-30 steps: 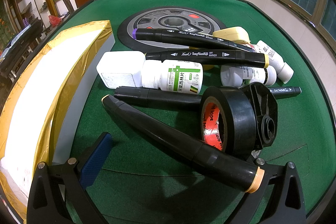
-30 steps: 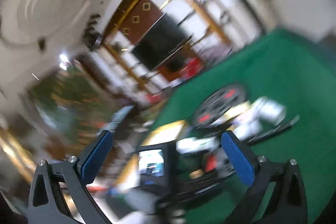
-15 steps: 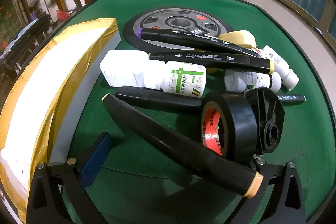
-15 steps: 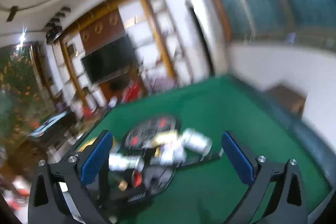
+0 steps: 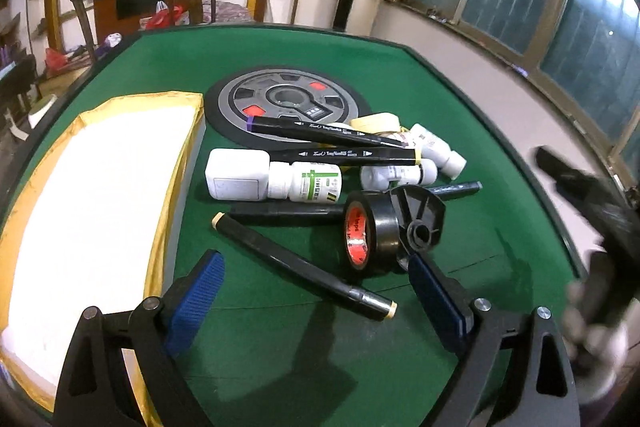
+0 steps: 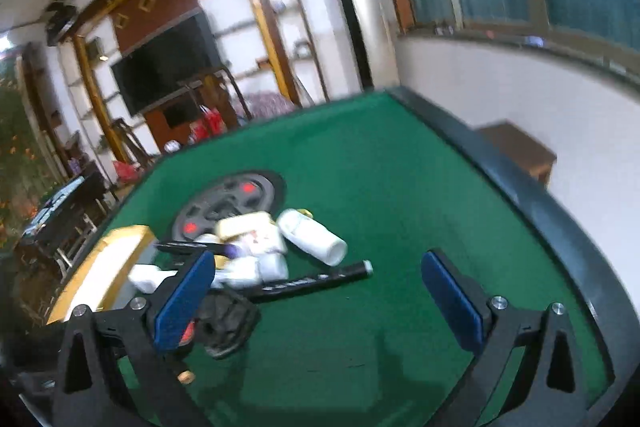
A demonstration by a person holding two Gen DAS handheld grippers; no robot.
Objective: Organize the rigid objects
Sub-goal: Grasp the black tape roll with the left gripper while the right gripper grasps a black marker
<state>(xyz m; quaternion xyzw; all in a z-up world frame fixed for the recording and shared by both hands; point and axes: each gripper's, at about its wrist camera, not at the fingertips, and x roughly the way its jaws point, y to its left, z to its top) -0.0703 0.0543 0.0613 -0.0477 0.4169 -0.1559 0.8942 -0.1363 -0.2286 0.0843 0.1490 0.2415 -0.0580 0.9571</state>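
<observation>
Markers (image 5: 304, 269) and bottles (image 5: 306, 182) on green table (image 5: 460, 155), both fingers wide, empty.

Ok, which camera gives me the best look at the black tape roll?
The left wrist view. The tape roll stands on edge there, sharp and unobstructed, its red core facing the camera, leaning against a black plastic spool. In the right wrist view the picture is blurred, and the roll is mostly hidden behind that gripper's left finger.
</observation>
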